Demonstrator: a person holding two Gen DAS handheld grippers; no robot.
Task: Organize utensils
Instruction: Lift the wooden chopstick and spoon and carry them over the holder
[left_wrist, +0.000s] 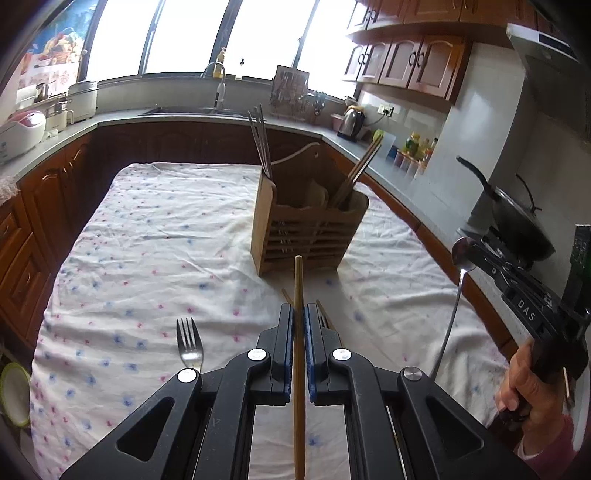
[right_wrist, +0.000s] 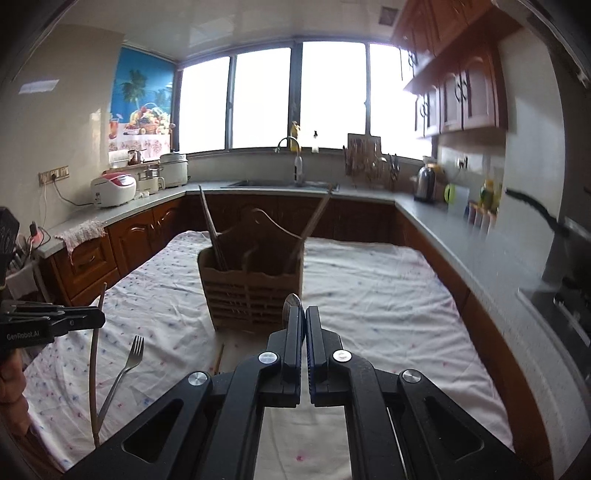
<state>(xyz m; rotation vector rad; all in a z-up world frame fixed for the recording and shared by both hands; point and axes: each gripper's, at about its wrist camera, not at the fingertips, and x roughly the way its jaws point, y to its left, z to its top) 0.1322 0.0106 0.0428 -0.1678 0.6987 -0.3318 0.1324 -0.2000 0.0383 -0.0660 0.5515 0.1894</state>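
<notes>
Left gripper (left_wrist: 299, 314): clamped on wooden chopstick (left_wrist: 298, 280), raised above the tabletop (left_wrist: 147, 229). Right gripper (right_wrist: 304, 314): clamped on metal spoon (left_wrist: 458, 295), also aloft. Wooden utensil caddy (left_wrist: 306, 229): upright mid-cloth, chopsticks in both end compartments. Fork (left_wrist: 190, 345): flat on floral cloth. Loose chopsticks (left_wrist: 325, 314): partly hidden beneath left gripper.

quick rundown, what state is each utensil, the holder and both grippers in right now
left gripper: shut on a wooden chopstick
right gripper: shut on a metal spoon
fork: lying flat on the tablecloth, loose
wooden holder: upright, chopsticks standing in its side compartments
</notes>
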